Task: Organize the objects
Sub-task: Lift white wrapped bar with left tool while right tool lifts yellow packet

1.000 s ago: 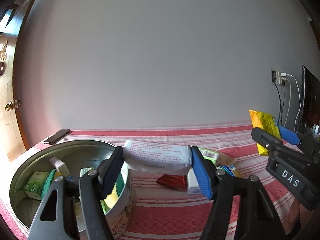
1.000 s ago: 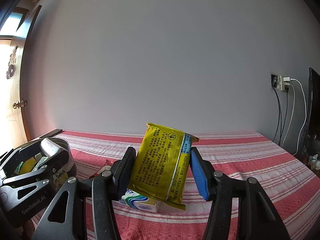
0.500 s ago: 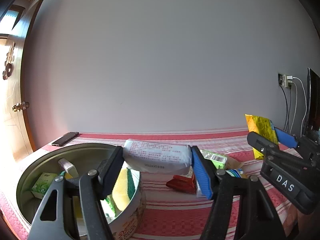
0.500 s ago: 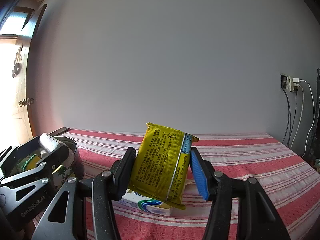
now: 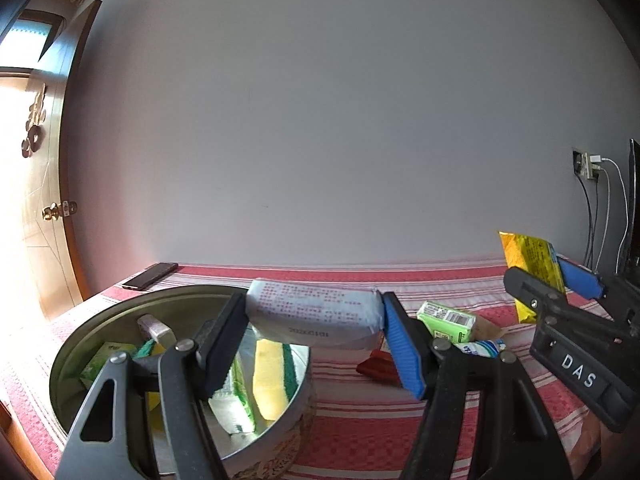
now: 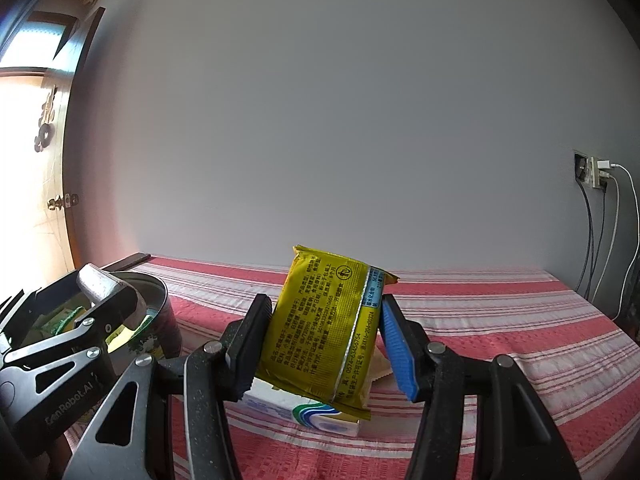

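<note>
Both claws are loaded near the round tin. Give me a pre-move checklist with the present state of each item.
1. Left claw clamped on the white packet: ok, both pads press its ends.
2. Right claw clamped on the yellow packet: ok, held upright, slightly tilted.
3. White packet over the round tin: cannot tell, it appears to hang by the tin's far rim.
4. Room in the tin: ok, a sponge and small packs lie inside, with bare floor showing.
5. Claws apart from each other: ok.
6. Items left on the striped cloth: not ok, a green box and red packet remain.
</note>
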### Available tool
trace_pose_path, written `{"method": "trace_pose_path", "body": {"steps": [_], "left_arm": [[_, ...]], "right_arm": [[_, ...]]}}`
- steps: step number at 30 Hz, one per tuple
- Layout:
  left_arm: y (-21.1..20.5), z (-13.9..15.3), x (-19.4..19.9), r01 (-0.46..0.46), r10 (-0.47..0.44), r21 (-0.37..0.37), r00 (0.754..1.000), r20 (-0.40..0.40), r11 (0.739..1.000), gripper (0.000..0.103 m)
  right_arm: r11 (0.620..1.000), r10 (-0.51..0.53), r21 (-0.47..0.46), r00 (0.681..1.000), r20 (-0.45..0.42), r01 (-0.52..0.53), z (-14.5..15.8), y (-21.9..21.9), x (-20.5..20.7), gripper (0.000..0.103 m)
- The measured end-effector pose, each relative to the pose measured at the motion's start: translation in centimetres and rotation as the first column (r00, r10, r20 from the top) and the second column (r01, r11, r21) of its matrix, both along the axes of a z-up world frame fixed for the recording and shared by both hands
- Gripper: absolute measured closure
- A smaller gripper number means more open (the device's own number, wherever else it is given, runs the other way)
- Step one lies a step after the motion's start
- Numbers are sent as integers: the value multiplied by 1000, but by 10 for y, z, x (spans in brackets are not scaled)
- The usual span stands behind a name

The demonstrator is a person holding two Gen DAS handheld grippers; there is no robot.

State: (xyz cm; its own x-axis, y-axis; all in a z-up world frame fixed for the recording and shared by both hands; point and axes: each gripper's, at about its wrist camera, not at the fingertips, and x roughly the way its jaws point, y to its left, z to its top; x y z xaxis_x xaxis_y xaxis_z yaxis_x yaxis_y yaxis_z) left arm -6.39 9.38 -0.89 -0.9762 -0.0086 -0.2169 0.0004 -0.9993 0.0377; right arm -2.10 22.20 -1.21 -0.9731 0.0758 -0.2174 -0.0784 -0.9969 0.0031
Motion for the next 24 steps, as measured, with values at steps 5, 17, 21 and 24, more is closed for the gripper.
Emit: {"method": "trace_pose_path", "body": {"steps": [5,17,21,24], "left_arm": [[-3,0,2,-10,10,4,1000,-5,1000,36],[-19,1,9,-40,39,-6,999,-26,999,36],[-38,4,5,-62,62,9,998,-6,998,36],[-54,8,2,-84,84,24,996,7,996,36]], "right_arm": [[1000,13,7,1000,1,-13,0,-7,-2,46],[996,80,27,997,-23,-80,2,-23,0,46],[993,110,37,994,-10,-110,3,-37,-3,46],[989,139,46,990,-9,-138,9,-48,-5,46]]}}
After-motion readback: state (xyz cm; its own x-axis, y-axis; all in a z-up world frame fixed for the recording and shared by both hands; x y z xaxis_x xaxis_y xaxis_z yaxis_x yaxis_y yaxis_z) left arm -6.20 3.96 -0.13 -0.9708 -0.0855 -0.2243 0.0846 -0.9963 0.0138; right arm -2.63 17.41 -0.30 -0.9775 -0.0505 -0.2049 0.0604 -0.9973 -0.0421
